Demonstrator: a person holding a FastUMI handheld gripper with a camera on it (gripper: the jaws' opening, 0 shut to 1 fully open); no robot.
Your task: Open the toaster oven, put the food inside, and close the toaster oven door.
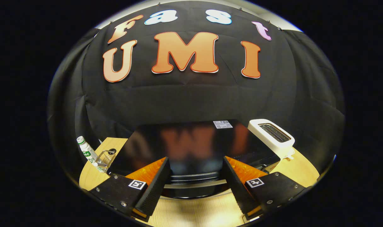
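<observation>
A glossy black box-shaped toaster oven is seen standing on a light wooden counter, directly ahead of the hand-held gripper. Its flat top is so shiny that the booth wall behind is mirrored in it as a blurred orange glow. A small white sticker with print too fine to be made out is fixed near the far edge of that top. At the near edge of the toaster oven, a horizontal silver bar handle is seen running across the front, just above the rounded lower edge of the door. The door is seen lying against the body, with no gap visible, so the toaster oven appears shut.

The hand-held gripper is held wide apart, with nothing clasped between its two fingers. The ribbed inner pads face each other across the gap, and the handle bar and the front edge of the toaster oven are seen in the space between them. Whether either finger touches the toaster oven cannot be told from this angle. A small square black-and-white marker is carried on each finger.

To the right of the toaster oven, a white two-slot pop-up toaster is placed on the counter, close beside it. To the left, a white plastic bottle with a green label is seen, and next to it a clear glass cup, both near the counter's edge.
</observation>
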